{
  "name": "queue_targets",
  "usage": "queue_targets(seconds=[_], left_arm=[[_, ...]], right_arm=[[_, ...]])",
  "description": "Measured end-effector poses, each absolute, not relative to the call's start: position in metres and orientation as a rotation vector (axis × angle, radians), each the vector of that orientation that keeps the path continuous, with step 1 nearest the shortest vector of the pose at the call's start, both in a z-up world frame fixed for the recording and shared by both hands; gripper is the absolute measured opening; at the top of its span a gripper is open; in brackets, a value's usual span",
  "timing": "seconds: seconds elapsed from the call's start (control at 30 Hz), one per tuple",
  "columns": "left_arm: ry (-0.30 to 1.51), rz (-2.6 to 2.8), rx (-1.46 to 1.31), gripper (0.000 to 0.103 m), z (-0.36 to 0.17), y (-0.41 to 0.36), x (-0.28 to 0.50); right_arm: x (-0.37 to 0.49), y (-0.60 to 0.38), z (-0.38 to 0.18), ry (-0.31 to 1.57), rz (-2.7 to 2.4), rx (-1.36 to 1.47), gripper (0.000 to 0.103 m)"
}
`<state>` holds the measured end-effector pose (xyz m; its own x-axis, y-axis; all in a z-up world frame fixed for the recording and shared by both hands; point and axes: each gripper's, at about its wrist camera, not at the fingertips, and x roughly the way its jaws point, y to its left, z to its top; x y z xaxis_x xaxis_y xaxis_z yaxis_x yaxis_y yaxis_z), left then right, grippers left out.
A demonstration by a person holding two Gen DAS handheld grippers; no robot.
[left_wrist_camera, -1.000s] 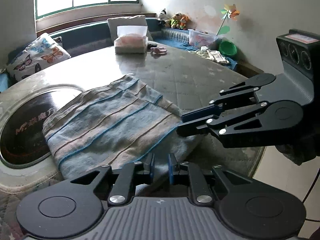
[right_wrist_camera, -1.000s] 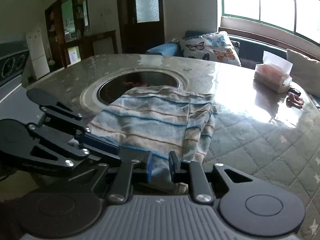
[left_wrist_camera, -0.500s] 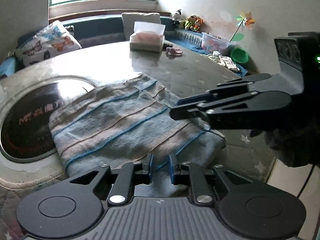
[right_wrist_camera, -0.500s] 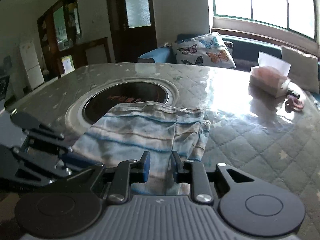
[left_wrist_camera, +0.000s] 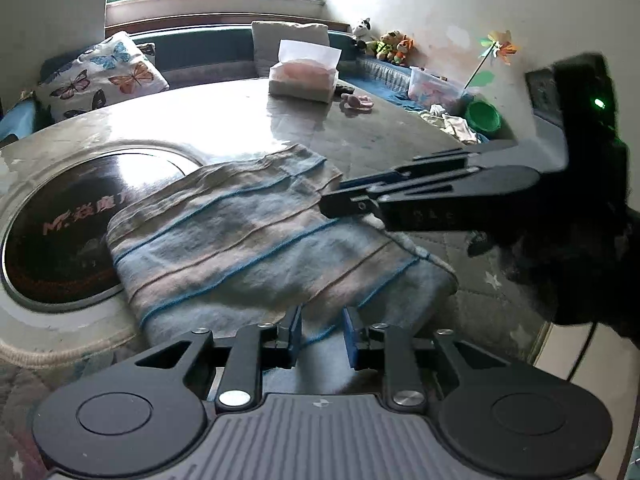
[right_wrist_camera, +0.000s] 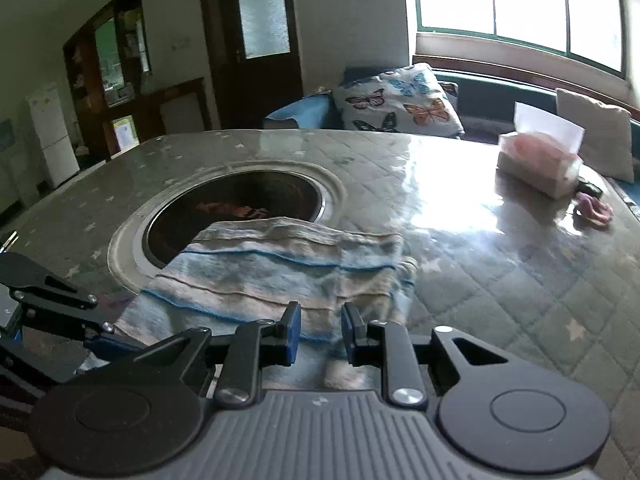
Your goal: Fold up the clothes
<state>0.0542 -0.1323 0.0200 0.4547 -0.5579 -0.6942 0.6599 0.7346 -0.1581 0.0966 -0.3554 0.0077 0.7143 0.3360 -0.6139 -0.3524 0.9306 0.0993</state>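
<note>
Garment: a folded cloth of pale blue and beige bands with thin blue stripes [left_wrist_camera: 256,240], lying flat on the desk; its far left corner overlaps the round inset, its near edge reaches to the desk's front edge.
Desk: a large table with a glossy grey quilted cover dotted with pale stars [right_wrist_camera: 500,280]; strong window glare falls on the far half.
Round inset: a dark circular plate with a pale metal ring [right_wrist_camera: 240,204] sunk in the desk top, partly covered by the cloth.
Left gripper: black two-finger tool with blue pads [left_wrist_camera: 322,334], low at the cloth's near edge; its jaws are opening, a narrow gap between them with cloth in it, and the pads do not look pressed on the fabric.
Right gripper: matching black tool [right_wrist_camera: 316,332], over the cloth's near right corner; jaws slightly apart, cloth seen through the gap, no pinch visible. In the left wrist view it comes in from the right, tip over the cloth's right side.
Tissue box: a white box with a pink pattern and a sheet standing up [left_wrist_camera: 302,80], on the far side of the desk, well apart from the cloth.
Pink item: a small pink object [left_wrist_camera: 356,101] just beside the tissue box.
Cushion: a white pillow printed with butterflies [right_wrist_camera: 394,98] on the bench under the window.
</note>
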Motion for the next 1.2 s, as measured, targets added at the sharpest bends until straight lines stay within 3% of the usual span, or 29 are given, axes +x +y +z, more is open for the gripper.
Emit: queue_targets(seconds=[0.4,0.7,1.13,1.2], left_arm=[[0.825,-0.705,0.096,0.028,0.024,-0.082,0.033],[0.86,-0.666,0.075,0.03,0.017,-0.067,0.034],[0.834,-0.488,-0.042,0.04,0.03,-0.058,0.087],[0.839,-0.457,-0.054,0.041,0.028,-0.057,0.096]], right_arm=[[0.101,-0.349,0.004,0.682,0.387,-0.04,0.022],[0.068,-0.336,0.004,0.705,0.464,-0.07,0.028],[0.102,-0.367,-0.001,0.688,0.297,0.039,0.03],[0.106,-0.372,-0.008,0.699,0.269,0.057,0.035]])
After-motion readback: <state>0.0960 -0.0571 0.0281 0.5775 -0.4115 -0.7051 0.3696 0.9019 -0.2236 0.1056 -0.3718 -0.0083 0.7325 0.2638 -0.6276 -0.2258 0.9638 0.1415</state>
